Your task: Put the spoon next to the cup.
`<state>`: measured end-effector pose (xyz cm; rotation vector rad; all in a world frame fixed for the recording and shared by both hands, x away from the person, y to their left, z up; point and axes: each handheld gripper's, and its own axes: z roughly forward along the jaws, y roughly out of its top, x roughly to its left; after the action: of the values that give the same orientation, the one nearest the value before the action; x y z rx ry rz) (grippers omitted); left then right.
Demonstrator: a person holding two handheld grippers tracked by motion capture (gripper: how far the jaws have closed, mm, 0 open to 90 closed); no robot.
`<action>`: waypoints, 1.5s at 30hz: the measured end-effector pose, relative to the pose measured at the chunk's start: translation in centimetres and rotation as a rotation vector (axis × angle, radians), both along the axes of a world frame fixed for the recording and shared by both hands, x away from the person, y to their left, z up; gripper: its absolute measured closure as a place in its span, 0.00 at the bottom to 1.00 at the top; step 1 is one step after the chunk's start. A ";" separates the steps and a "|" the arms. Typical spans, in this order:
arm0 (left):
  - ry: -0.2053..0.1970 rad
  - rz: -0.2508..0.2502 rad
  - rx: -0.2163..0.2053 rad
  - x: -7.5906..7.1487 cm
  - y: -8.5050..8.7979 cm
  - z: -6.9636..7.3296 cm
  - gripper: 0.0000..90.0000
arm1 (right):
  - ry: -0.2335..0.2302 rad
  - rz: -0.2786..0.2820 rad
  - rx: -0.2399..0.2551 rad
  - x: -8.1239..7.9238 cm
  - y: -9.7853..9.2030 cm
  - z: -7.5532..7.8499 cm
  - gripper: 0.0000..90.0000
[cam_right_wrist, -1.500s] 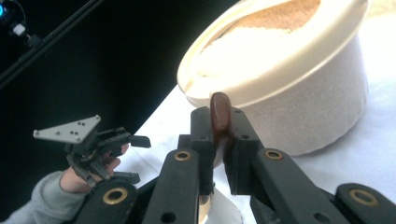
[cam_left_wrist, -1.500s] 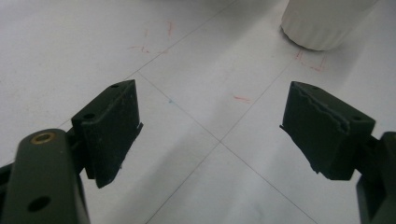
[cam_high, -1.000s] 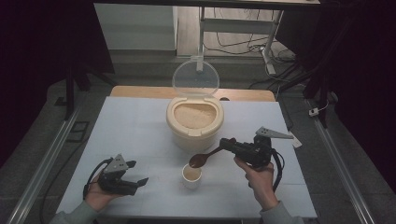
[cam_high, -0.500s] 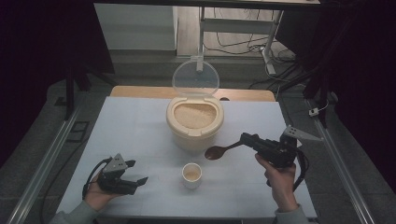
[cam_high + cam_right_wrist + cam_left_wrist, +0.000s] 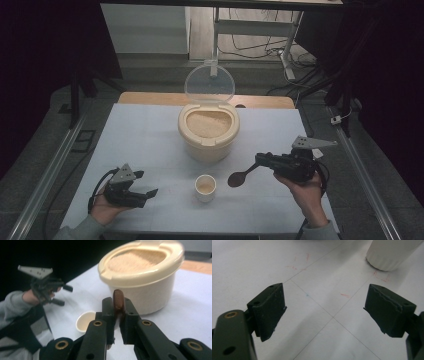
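Pinching a brown spoon [image 5: 240,177] by its handle, the right claw [image 5: 261,161] holds it above the surface [image 5: 145,135], at three o'clock from the small cup [image 5: 205,187]; the left claw [image 5: 146,183] rests spread wide.

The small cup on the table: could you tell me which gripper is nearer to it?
Right. The right gripper holds a brown spoon just right of the small cup; the left gripper rests farther off to its left.
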<state>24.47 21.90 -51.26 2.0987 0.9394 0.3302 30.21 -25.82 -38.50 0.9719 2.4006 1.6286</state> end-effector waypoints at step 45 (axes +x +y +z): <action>0.003 -0.016 0.013 0.0 -0.2 -0.2 0.19 | 0.155 -0.064 -0.329 7.7 6.4 -10.7 0.62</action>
<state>24.45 21.68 -51.46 2.1184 0.9243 0.3255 37.94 -19.44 -49.24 1.1317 2.5920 1.1244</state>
